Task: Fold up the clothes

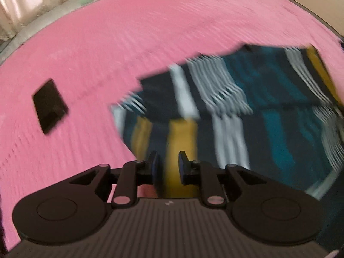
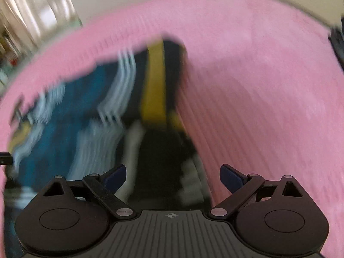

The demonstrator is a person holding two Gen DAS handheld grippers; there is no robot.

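Observation:
A striped garment point(image 1: 247, 107) in navy, teal, white and mustard lies flat on a pink bedspread point(image 1: 129, 43), blurred by motion. My left gripper point(image 1: 168, 167) hangs over the garment's near left part, above a mustard stripe. Its blue pads stand a narrow gap apart, and I see no cloth pinched between them. In the right wrist view the same garment point(image 2: 90, 99) fills the left and centre. My right gripper point(image 2: 173, 178) is wide open above its dark right edge, beside the bare pink cover point(image 2: 258, 86), with nothing between its fingers.
A small black rectangular object point(image 1: 49, 105) lies on the bedspread left of the garment. Pale curtains point(image 2: 32, 10) hang beyond the bed's far left edge. Something dark point(image 2: 337, 43) sits at the bed's right edge.

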